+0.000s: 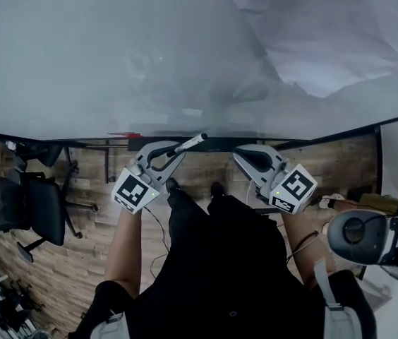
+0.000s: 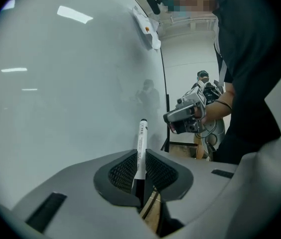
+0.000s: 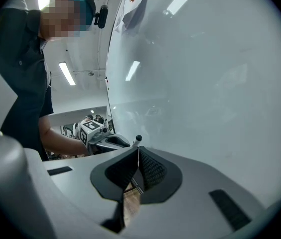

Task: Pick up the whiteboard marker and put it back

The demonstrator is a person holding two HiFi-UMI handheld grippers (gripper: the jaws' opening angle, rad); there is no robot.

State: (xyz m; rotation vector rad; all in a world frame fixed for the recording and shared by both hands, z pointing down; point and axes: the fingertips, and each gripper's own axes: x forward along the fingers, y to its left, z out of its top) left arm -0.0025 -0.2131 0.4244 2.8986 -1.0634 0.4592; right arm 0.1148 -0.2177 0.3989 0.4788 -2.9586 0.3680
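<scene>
Marker return depends first on the whiteboard (image 1: 114, 48), which fills everything ahead of me. Its bottom edge (image 1: 58, 137) runs as a dark rail just beyond both grippers. I judge that rail to be where the pen belongs, though I cannot make out a tray lip.

My left gripper (image 1: 174, 152) sits just short of the board's bottom edge, its jaws part-way closed and clamped on the marker's lower barrel. My right gripper (image 1: 245, 157) is beside it, equally near the foot of the board, with its jaws pressed together and nothing between them.

The marker (image 1: 193, 141) sticks out past the left jaws and slants toward the board. Its dark end is close to the bottom edge and, as far as I can tell, not touching it.

To do this well, I think I should:
- Roll the left gripper until the pen lies parallel to the board's bottom edge.
- Bring the pen in low and let its whole length settle on the rail before I loosen the jaws.
- Open the jaws slowly, since a round barrel set down at a slant would probably roll off.
- Keep the right gripper clear of the board's edge.
</scene>
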